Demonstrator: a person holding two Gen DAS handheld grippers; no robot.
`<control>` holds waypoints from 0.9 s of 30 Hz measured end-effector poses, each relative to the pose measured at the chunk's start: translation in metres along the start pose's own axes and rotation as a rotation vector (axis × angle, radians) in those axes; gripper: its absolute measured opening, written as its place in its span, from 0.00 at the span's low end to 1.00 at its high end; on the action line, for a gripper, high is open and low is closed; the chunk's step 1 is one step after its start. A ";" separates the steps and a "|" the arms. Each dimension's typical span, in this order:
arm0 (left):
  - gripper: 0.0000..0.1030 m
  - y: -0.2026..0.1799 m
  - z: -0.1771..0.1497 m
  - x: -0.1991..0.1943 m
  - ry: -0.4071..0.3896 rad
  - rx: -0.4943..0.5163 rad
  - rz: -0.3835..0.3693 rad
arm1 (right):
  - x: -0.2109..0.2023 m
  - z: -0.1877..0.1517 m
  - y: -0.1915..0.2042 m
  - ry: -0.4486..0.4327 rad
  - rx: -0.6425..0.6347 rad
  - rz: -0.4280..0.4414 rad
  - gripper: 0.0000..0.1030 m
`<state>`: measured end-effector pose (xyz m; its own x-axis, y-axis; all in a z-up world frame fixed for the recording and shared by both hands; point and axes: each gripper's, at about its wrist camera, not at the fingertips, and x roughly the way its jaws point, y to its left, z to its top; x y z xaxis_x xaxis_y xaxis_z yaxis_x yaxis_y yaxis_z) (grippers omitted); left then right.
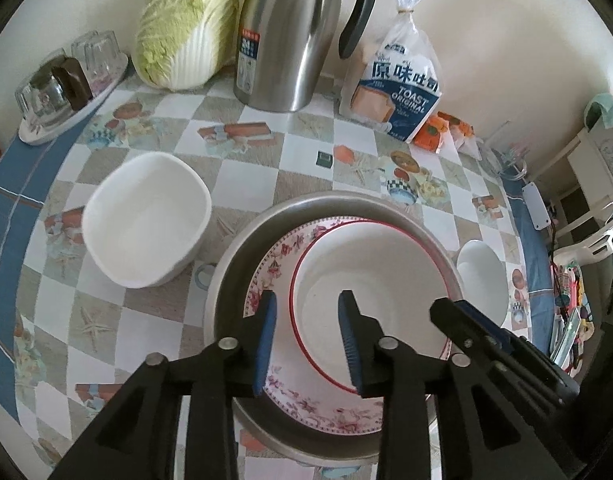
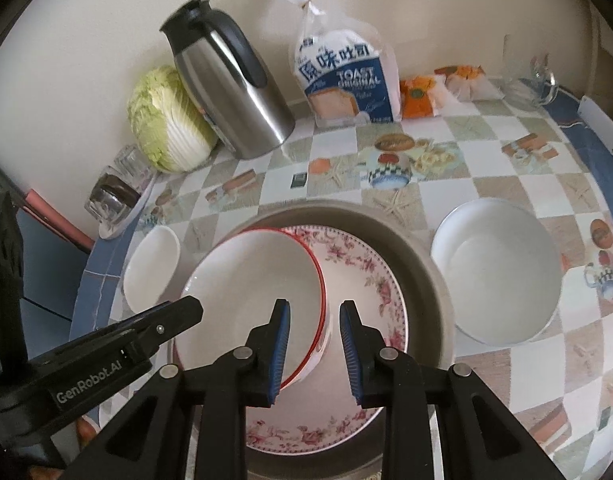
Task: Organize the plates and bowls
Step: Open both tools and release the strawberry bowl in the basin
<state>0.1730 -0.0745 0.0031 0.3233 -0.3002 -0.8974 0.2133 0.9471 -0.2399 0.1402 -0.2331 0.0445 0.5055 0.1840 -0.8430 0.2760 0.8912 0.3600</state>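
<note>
Left wrist view. A red-rimmed white bowl [image 1: 370, 300] sits on a floral-bordered white plate [image 1: 306, 400], itself inside a wide grey metal basin [image 1: 242, 264] on the tiled-pattern counter [image 1: 266, 168]. The left gripper [image 1: 308, 344] hangs above the bowl's near left rim, its blue pads [image 1: 266, 344] parted and clear of the rim, nothing grasped. The right gripper [image 1: 466, 320] enters from the right over the bowl's right edge. To the left lies a squarish white bowl [image 1: 146, 220]; to the right, a round white bowl [image 1: 484, 280]. At the far wall stand a napa cabbage [image 1: 186, 28], a steel thermal jug [image 1: 294, 36], a toast bag [image 1: 398, 88] and a tray of glasses [image 1: 66, 84].

Right wrist view. The red-rimmed white bowl [image 2: 258, 292] lies left of centre on the floral plate [image 2: 366, 280] in the basin [image 2: 418, 256]. The right gripper [image 2: 314, 348] straddles the bowl's near right rim, jaws released, neither pad pressing it. The left gripper [image 2: 178, 312] reaches in from the left; whether it touches the bowl cannot be told. The round white bowl [image 2: 498, 272] stands right, the squarish bowl [image 2: 152, 272] left.
</note>
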 end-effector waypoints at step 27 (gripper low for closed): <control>0.87 0.024 -0.023 -0.042 -0.101 -0.065 0.071 | -0.051 -0.019 0.011 -0.076 -0.014 -0.035 0.92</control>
<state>0.1434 -0.0362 0.0267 0.4275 -0.2386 -0.8719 0.1275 0.9708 -0.2031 0.1019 -0.2251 0.0834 0.5565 0.1208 -0.8220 0.2832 0.9026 0.3244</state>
